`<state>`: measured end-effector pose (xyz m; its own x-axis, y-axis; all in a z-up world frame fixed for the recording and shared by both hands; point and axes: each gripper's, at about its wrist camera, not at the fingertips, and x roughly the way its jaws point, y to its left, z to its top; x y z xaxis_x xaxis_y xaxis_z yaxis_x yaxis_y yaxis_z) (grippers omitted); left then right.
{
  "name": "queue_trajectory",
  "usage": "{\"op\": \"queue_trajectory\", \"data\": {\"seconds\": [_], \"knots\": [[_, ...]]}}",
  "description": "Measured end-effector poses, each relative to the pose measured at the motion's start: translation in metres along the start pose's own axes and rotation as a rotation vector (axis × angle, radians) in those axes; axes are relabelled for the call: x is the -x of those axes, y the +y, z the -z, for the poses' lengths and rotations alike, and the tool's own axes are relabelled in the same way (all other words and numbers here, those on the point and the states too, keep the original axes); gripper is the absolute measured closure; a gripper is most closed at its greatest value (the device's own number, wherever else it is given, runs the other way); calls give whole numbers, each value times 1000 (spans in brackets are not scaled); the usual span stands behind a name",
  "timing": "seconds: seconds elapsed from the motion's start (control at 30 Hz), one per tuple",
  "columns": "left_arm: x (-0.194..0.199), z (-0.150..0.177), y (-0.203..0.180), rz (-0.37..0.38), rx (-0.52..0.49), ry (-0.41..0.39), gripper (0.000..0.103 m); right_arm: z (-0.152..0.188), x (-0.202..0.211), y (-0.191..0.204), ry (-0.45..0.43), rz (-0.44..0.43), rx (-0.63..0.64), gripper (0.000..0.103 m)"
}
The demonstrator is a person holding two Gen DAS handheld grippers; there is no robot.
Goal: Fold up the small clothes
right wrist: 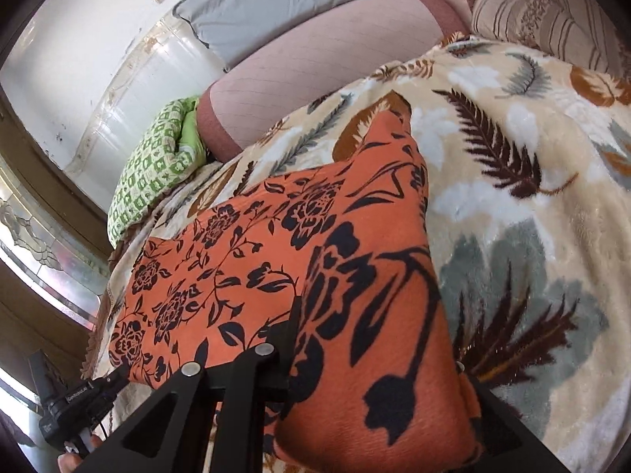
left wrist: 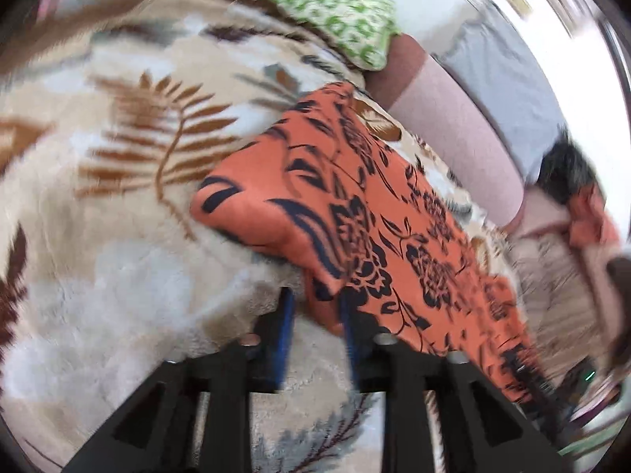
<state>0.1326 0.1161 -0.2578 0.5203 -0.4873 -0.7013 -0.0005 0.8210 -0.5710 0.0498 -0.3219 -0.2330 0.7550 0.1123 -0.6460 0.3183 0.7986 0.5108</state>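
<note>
the orange floral cloth (left wrist: 355,213) is spread on the leaf-print blanket (left wrist: 118,181), one edge folded over. left hand-held gripper (left wrist: 315,315) is apart at its edge, right hand-held gripper (right wrist: 378,354) clamped on it.

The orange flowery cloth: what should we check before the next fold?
1. Right gripper gripping the orange cloth: ok, the cloth drapes over its fingers.
2. Left gripper gripping the cloth's edge: not ok, the jaws stand apart around it.
3. Cloth lying smooth: not ok, one side is lifted and doubled over.
4. Leaf-patterned blanket free beside the cloth: ok.
5. Green pillow out of the way: ok, apart at the bed's edge.
</note>
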Motion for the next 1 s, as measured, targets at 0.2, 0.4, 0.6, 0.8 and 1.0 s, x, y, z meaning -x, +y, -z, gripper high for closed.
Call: {"op": "queue_trajectory", "data": {"seconds": [0.2,0.4,0.6,0.8,1.0], "knots": [[-3,-11,30,145,189,12,48,0,-5,1,-7,17,-44,86],[-16,-22,19,121,169,-4,47,-1,-13,-5,2,16,-82,86],[-29,-34,15,107,224,-32,40,-4,-16,-10,9,-12,-118,86],[-32,-42,0,72,157,-111,77,-6,-16,-11,5,-34,-119,86],[-27,-35,-27,-68,-10,-155,85,-9,-14,-7,-27,-36,-102,86]]}}
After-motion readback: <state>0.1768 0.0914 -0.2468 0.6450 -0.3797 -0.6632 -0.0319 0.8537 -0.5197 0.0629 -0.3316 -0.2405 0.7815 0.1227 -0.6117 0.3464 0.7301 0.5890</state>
